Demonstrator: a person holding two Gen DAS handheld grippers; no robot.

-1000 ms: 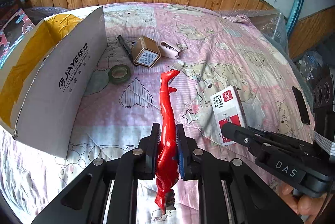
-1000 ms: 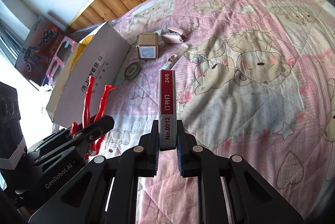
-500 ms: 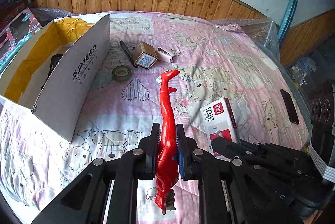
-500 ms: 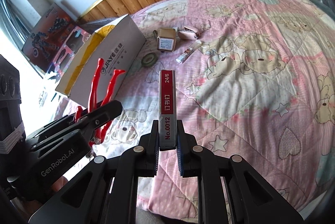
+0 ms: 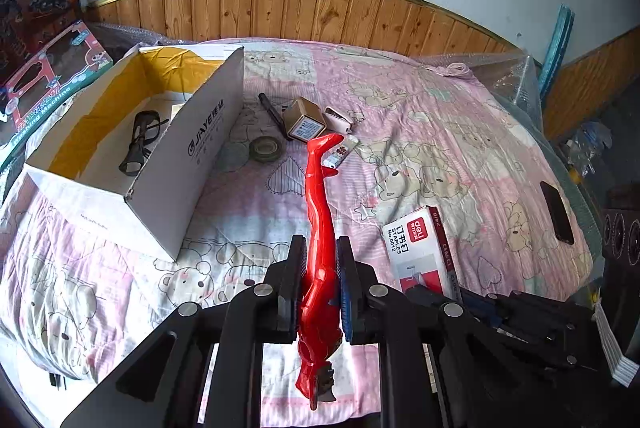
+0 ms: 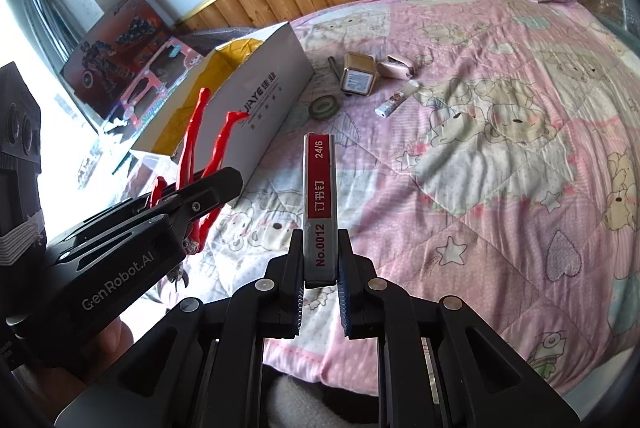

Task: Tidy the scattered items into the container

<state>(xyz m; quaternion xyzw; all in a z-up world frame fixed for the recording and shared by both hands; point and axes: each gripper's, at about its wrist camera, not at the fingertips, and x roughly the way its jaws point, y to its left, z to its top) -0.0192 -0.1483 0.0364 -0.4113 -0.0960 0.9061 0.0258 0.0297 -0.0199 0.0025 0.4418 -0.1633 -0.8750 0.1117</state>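
The left gripper (image 5: 320, 260) has its jaws clamped on a red toy figure (image 5: 318, 224), held above the pink bed quilt (image 5: 440, 131) beside the open cardboard box (image 5: 192, 147). The right gripper (image 6: 318, 260) pinches a staples box (image 6: 319, 203) upright, in the air over the quilt.

**Count of items on the bed**

I counted one open cardboard box (image 5: 188, 155) with one pair of dark glasses (image 5: 140, 139) inside. On the quilt lay one tape roll (image 5: 266, 149), one black pen (image 5: 274, 115), one small brown box (image 5: 305, 121), one pink case (image 5: 338, 119) and one small tube (image 6: 394, 101). I held one red figure (image 5: 318, 228) and one staples box (image 6: 319, 203). One phone (image 5: 557, 211) lay apart.
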